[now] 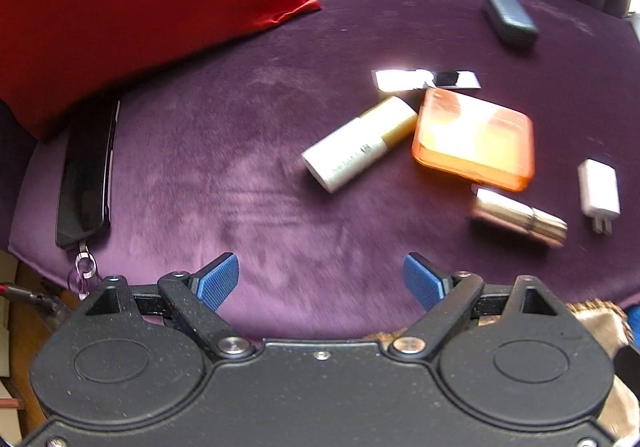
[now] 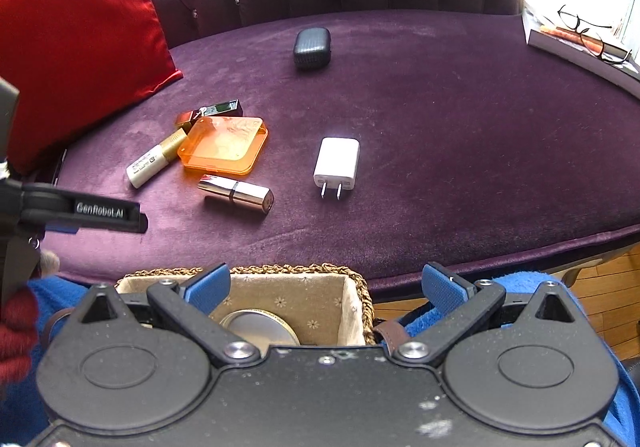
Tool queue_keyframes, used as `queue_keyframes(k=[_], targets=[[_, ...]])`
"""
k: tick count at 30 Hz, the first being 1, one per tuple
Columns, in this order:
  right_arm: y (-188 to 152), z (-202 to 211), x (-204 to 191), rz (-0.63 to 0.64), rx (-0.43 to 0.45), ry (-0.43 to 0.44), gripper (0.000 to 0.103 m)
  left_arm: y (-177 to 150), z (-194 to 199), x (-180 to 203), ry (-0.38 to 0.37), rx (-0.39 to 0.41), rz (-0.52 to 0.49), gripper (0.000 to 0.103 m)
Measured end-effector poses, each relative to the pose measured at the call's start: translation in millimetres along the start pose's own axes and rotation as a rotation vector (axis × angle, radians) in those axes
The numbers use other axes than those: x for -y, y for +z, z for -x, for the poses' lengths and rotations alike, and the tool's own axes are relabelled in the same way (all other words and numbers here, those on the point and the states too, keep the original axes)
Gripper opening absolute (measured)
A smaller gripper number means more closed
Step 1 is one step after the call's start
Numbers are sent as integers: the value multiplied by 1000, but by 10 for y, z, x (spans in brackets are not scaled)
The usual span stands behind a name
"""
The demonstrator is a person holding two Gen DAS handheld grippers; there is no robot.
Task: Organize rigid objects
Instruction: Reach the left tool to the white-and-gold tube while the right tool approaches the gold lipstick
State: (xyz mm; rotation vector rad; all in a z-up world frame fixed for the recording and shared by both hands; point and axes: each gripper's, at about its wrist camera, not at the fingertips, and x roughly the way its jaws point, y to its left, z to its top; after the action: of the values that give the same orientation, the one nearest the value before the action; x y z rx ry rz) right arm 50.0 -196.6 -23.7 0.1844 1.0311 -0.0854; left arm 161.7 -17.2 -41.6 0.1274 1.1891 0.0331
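On the purple sofa seat lie an orange flat case, a white tube with a gold cap, a metallic lipstick, a white charger plug, a dark case and a shiny small box. The same items show in the left wrist view: orange case, white tube, lipstick, charger, dark case. My left gripper is open and empty over the seat front. My right gripper is open and empty above a lined wicker basket holding a round tin.
A red cushion leans at the back left. A black phone with a key ring lies at the left edge. A book with glasses sits at the far right. The left gripper's finger juts in from the left.
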Motion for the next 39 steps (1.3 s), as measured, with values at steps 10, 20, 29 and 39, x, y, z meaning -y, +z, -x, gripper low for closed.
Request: queue_keyframes(k=[10, 20, 29, 39], targets=[[164, -252, 15, 4, -24, -8, 103, 361, -379, -225, 67, -28, 33, 89], [290, -478, 2, 2, -35, -14, 103, 554, -431, -530, 82, -20, 119, 87], [490, -653, -16, 40, 16, -56, 102, 441, -364, -318, -52, -2, 52, 88], [576, -718, 114, 1, 10, -59, 102, 606, -430, -138, -80, 32, 31, 88]])
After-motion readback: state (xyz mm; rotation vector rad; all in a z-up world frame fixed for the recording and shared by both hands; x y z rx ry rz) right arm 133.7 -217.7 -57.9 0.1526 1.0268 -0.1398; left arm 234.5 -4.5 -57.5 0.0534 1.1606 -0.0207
